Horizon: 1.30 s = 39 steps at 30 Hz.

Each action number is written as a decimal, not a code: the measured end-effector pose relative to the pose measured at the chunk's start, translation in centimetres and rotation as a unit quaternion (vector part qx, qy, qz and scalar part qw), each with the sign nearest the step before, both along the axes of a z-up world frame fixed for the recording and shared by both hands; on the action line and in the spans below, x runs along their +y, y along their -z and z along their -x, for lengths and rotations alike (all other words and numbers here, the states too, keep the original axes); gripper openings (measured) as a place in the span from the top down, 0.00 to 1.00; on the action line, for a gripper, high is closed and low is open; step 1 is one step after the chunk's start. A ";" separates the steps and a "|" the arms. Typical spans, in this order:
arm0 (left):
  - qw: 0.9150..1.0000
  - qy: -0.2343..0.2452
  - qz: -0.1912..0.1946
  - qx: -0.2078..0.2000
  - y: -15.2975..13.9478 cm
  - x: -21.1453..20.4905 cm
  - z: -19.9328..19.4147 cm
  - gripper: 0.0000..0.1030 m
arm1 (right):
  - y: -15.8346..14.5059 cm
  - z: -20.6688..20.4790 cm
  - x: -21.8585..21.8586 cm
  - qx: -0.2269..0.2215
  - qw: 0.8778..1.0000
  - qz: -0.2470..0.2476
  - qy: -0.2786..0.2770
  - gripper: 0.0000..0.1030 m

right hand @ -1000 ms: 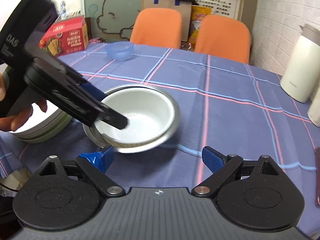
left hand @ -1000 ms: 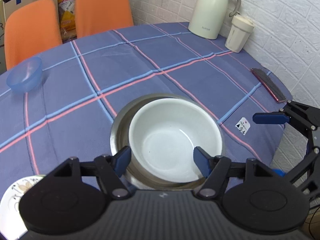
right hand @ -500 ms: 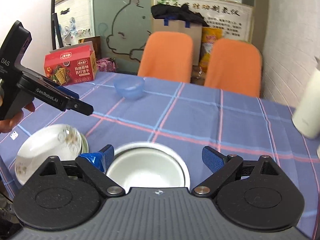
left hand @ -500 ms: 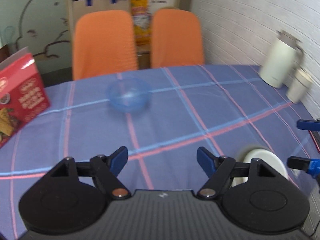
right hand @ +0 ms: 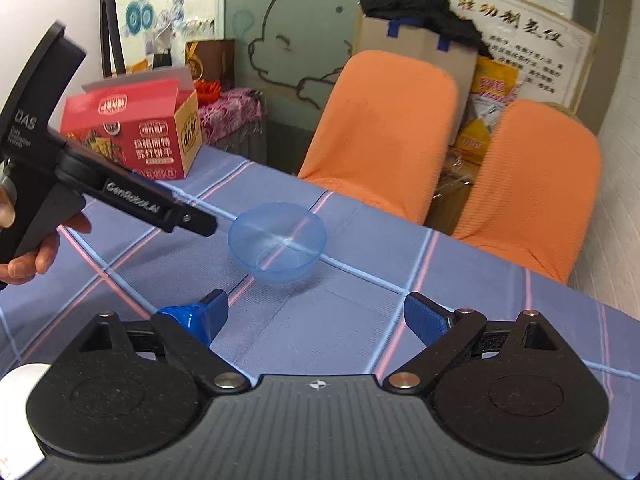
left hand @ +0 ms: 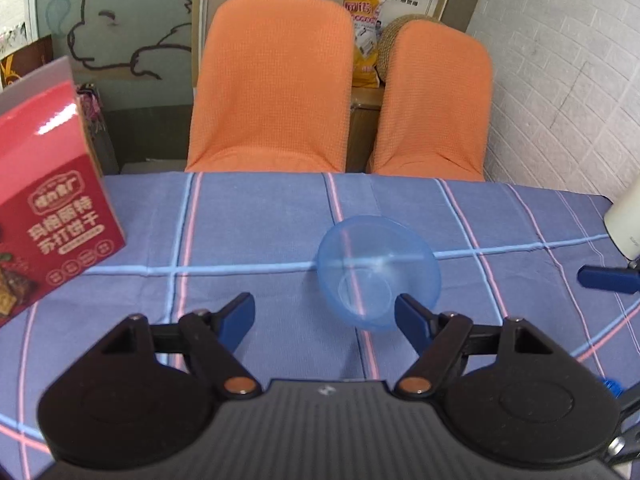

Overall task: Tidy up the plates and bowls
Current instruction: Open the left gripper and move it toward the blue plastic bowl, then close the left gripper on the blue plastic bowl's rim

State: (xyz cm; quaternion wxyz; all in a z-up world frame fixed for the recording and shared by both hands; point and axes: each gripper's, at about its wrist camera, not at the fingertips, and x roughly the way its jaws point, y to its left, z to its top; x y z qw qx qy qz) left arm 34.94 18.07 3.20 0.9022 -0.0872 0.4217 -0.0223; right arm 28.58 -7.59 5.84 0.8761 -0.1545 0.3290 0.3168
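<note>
Fingers [left hand: 240, 318] of the left gripper [left hand: 325, 316] stand wide apart with nothing between them, blue pads at lower centre of the left wrist view. Its right-hand pad sits just in front of the small translucent blue plastic bowl [left hand: 378, 270], which lies a little right of the gap's middle — whether pad and bowl touch cannot be told. In the right wrist view this same left gripper [right hand: 200, 222] enters from the left edge, held tilted downward in a hand [right hand: 28, 254] gripping its black handle, its tip just left of the blue bowl [right hand: 277, 247].

The right gripper [right hand: 316, 316] is likewise spread open and empty at the bottom of its own view, the bowl well ahead of it, above and slightly left of its gap.

The bowl stands upright on the blue checked tablecloth [left hand: 260, 216], its rim facing up; the cloth's pink and pale-blue stripes show through its clear wall (so it appears empty).

A red cardboard cracker box [left hand: 48, 216] stands at the left of the left wrist view, and two orange fabric-covered chairs [left hand: 272, 84] fill the upper middle beyond the table's far edge.
</note>
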 end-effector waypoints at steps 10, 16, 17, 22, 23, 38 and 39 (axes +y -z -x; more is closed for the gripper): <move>1.000 0.021 0.005 0.017 3.0 -0.9 -5.5 0.25 | 4.1 -3.7 4.3 0.033 0.998 0.039 -0.027 0.20; 0.999 0.026 -0.002 0.019 4.0 -0.9 -7.0 0.25 | 5.6 -4.9 5.1 0.050 0.997 0.051 -0.021 0.20; 0.999 0.027 -0.002 0.019 4.2 -0.9 -7.2 0.25 | 5.7 -4.9 5.0 0.051 0.997 0.050 -0.019 0.20; 0.999 0.032 -0.006 0.016 5.0 -1.6 -7.6 0.25 | 6.1 -5.5 5.6 0.053 0.997 0.045 -0.017 0.20; 0.999 0.034 -0.011 0.013 5.1 -1.7 -7.6 0.25 | 6.2 -5.7 5.7 0.053 0.997 0.044 -0.019 0.20; 0.998 0.050 -0.044 -0.007 6.2 -3.0 -7.5 0.30 | 8.4 -7.0 6.2 0.050 0.998 -0.005 -0.025 0.20; 0.997 0.051 -0.050 -0.008 6.2 -3.1 -7.4 0.31 | 8.6 -6.9 6.4 0.042 0.999 -0.010 -0.026 0.20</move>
